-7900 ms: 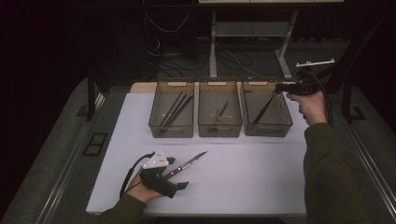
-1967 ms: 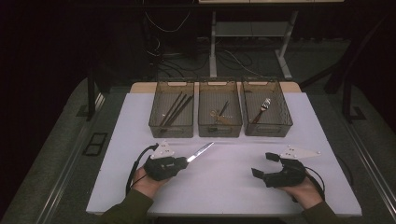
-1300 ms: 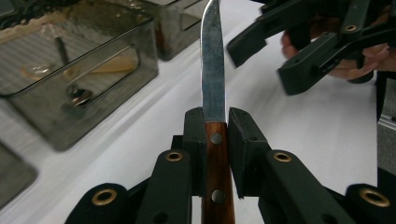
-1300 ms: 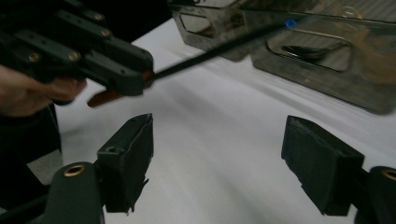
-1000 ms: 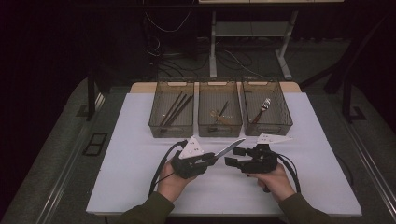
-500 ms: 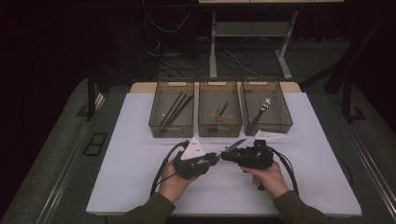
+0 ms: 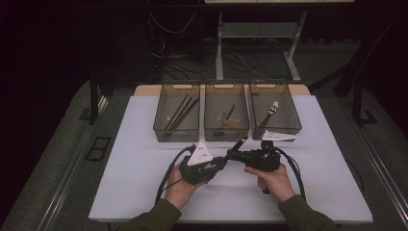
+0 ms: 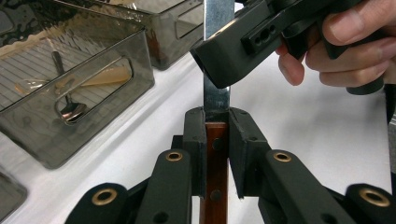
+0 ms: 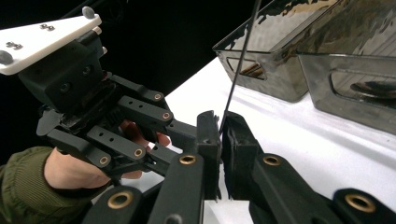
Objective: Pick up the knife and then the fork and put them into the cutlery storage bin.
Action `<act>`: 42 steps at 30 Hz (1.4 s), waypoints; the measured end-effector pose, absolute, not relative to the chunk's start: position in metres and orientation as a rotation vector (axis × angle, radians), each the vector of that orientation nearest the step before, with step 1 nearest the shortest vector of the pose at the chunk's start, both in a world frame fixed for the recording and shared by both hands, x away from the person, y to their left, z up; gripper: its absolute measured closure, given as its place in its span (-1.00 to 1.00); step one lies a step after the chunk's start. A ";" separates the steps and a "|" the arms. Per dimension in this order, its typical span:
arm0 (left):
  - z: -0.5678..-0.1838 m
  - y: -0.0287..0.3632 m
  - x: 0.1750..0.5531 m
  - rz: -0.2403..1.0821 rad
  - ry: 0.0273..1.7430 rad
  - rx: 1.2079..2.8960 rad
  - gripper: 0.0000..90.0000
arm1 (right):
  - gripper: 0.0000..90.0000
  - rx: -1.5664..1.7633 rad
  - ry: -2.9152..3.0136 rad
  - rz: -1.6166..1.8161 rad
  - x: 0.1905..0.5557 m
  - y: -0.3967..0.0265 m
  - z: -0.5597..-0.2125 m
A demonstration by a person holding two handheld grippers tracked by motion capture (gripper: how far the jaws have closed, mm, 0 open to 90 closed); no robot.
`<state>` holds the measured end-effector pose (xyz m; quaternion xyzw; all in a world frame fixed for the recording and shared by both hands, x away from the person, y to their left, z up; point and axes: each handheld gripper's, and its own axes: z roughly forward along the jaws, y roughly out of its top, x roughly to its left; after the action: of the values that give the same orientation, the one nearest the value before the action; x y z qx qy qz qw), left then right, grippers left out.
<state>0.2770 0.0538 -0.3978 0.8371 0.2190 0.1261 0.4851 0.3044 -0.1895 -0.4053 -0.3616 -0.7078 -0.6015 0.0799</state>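
A dark room surrounds the white bench (image 7: 144, 144). At near centre the left gripper (image 8: 217, 135) clamps a knife (image 8: 217, 93) by its wooden handle; the right gripper (image 9: 220, 133) has just been closing and now pinches the blade. Risk: opposed pulls could twist the thin blade loose.

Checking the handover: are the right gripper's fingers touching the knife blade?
Touching. The right gripper view shows the right gripper closed, fingers pinching the knife blade.
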 end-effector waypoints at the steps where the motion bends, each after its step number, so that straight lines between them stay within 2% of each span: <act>1: -0.398 0.054 0.277 0.310 0.530 2.038 0.72 | 0.92 -1.078 -2.122 -1.804 0.305 -0.189 -0.405; 12: -0.401 0.056 0.278 0.288 0.524 2.002 0.66 | 1.00 -1.042 -2.211 -1.796 0.303 -0.184 -0.398; 19: -0.404 0.064 0.278 0.254 0.488 2.023 0.29 | 1.00 -1.046 -2.284 -1.800 0.304 -0.192 -0.393; 27: -0.412 0.098 0.281 0.200 0.504 2.017 -0.12 | 1.00 -1.084 -2.335 -1.818 0.305 -0.213 -0.385; 42: -0.424 0.143 0.274 0.208 0.575 2.019 -0.68 | 1.00 -1.179 -2.448 -1.807 0.311 -0.254 -0.373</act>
<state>0.2742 0.1433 -0.4242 0.8325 0.2371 0.0856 0.4933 0.3114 -0.2535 -0.3727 -0.3606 -0.7489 -0.5526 -0.0608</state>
